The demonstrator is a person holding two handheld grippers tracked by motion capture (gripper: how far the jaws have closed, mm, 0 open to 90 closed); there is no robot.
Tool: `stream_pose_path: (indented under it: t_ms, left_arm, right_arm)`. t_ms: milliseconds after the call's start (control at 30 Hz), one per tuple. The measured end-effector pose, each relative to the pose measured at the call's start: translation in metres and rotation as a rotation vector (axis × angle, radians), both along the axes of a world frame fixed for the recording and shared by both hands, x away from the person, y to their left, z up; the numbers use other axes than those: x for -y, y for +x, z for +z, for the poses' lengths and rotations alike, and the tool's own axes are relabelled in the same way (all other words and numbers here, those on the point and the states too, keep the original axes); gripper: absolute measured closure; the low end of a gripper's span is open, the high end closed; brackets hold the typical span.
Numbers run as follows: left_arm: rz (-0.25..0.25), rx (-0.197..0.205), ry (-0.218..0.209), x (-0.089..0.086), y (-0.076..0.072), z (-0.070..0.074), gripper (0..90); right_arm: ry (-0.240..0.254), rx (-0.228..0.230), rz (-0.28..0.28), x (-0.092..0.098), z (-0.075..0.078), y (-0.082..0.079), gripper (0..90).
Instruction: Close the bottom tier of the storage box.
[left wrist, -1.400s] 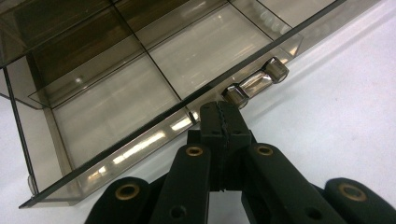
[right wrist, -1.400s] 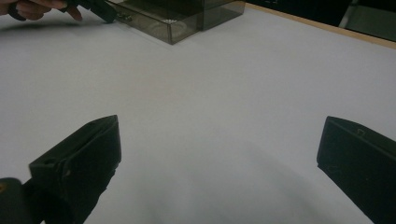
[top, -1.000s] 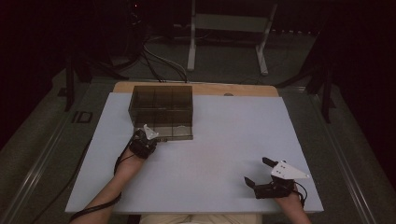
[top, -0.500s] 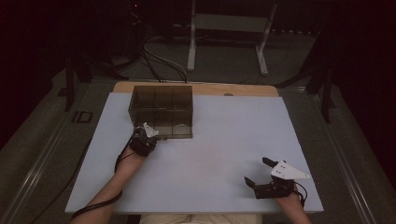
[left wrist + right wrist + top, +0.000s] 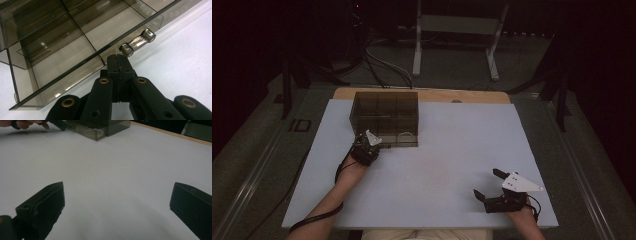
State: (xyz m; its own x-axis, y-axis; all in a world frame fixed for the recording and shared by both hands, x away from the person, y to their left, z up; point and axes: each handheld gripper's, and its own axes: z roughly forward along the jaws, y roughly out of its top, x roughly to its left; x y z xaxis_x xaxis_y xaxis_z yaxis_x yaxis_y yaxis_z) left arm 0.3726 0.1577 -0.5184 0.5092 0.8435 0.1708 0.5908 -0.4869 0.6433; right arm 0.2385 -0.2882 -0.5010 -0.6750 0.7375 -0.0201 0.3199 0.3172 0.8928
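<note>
While the left tool (image 5: 119, 65) sits with its jaws fully pinched together on nothing, its tips are parked right at the front of the smoky drawer box (image 5: 386, 118), just short of the little clear handle (image 5: 137, 42), which is slightly ahead and off to the right of the tips. So my read is we're at the "line up on the handle" stage: the bottom drawer (image 5: 75, 62) looks partly slid out toward the tool, though I can't tell if the tips actually touch its front.

Next move, I'd guess, either hook the closed tips behind that handle or open up and pinch it, then go straight along the slide so the box doesn't skid on the bench (image 5: 452, 165).

Right tool (image 5: 117, 207) is wide open, holding nothing, well away from the box.
</note>
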Motion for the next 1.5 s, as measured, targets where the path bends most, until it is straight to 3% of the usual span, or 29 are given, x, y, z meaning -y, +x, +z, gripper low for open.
stream_pose_path:
  t_ms: [1500]
  left_arm:
    - [0.015,-0.011,0.017,0.001,0.018,0.001,90.0]
  right_arm:
    - [0.003,0.000,-0.002,0.001,0.000,0.000,0.0]
